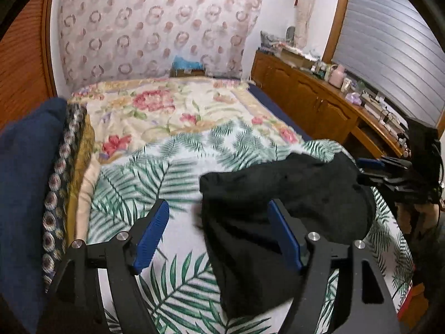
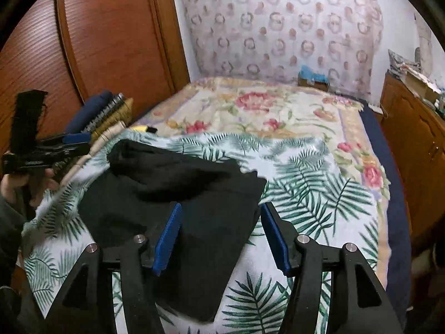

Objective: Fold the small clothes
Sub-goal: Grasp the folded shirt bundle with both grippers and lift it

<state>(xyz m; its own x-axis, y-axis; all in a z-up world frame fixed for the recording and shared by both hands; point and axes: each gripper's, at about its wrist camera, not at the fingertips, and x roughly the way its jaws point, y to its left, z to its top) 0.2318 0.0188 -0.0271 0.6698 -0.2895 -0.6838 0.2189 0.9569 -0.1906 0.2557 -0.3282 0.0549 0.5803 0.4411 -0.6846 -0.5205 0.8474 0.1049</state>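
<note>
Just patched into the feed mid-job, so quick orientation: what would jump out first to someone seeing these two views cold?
The black garment stands out, lying rumpled on the palm-leaf cloth at the near end of the bed. Both grippers stand open over it: the left gripper at one side, the right gripper at the other, neither pinching the fabric. A stack of folded clothes sits at the bed's left edge.

Black garment (image 1: 283, 194), small, soft knit-looking fabric, lying on the palm-leaf print cloth (image 1: 155, 178) near its front end. Partly folded: upper portion doubled over in a rumpled, bunched hump, lower portion flat and tapering toward the near edge (exact garment type can't be told). From the right wrist view its far right corner is squared off, edges fairly straight, surface creased.
</note>
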